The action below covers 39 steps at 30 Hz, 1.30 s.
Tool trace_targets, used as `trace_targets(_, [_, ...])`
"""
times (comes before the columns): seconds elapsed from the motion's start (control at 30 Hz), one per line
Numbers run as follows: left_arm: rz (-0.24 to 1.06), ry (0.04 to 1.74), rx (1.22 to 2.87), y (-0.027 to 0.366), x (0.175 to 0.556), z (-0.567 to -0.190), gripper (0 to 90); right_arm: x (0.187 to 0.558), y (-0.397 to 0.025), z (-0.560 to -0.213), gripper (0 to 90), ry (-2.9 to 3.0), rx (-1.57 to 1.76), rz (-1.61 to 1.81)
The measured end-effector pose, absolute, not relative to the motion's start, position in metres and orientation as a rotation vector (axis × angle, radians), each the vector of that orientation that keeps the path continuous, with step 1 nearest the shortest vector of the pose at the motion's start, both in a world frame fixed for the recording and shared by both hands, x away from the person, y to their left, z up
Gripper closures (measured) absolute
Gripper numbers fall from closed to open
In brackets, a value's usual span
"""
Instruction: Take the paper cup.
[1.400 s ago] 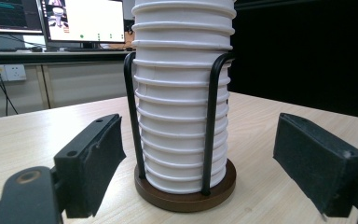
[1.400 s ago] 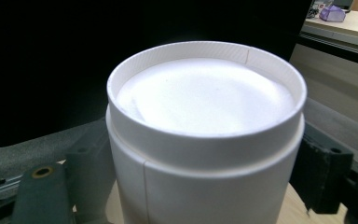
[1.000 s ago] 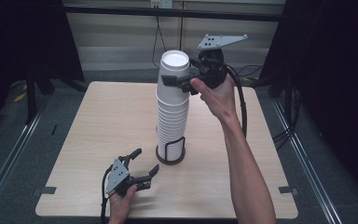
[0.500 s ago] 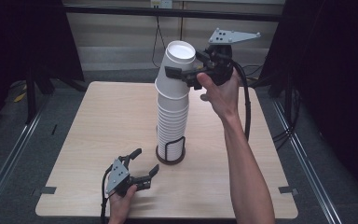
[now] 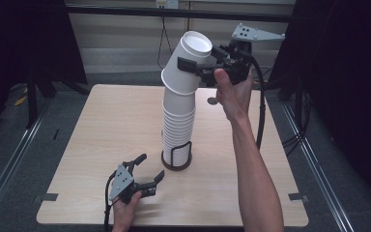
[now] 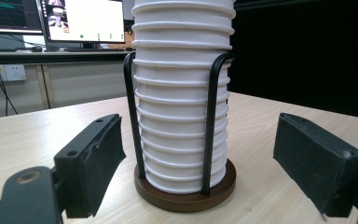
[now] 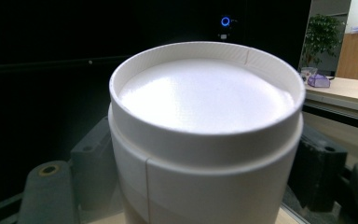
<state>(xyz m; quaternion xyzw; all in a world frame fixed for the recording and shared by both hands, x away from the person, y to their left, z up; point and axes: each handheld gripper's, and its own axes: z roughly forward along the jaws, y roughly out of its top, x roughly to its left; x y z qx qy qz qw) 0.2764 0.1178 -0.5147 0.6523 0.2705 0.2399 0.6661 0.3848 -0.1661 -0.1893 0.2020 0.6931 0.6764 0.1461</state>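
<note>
Top cup (image 5: 187, 63) is clamped between the right gripper (image 5: 196, 67) jaws, tilted off the cup stack (image 5: 178, 123) directly below. Step judged: peel-off. Next: lift clear. Left gripper (image 5: 149, 171) rests spread, stack just ahead.

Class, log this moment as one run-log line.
right tool: shut on top cup, tilted off stack | left tool: open, near holder | table: wooden
</note>
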Motion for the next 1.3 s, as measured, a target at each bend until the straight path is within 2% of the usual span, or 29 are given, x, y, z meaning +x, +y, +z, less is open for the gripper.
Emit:
trace_targets(0.53, [0.541, 0.610, 1.473, 0.118, 0.276, -0.515, 15.6, 0.373, -0.180, -0.183, 22.9, 1.885, 0.564, 2.030])
trace_targets(1.3, [0.541, 0.611, 1.474, 0.118, 0.276, -0.515, 15.6, 0.349, -0.224, -0.180, 23.0, 1.786, 0.584, 2.068])
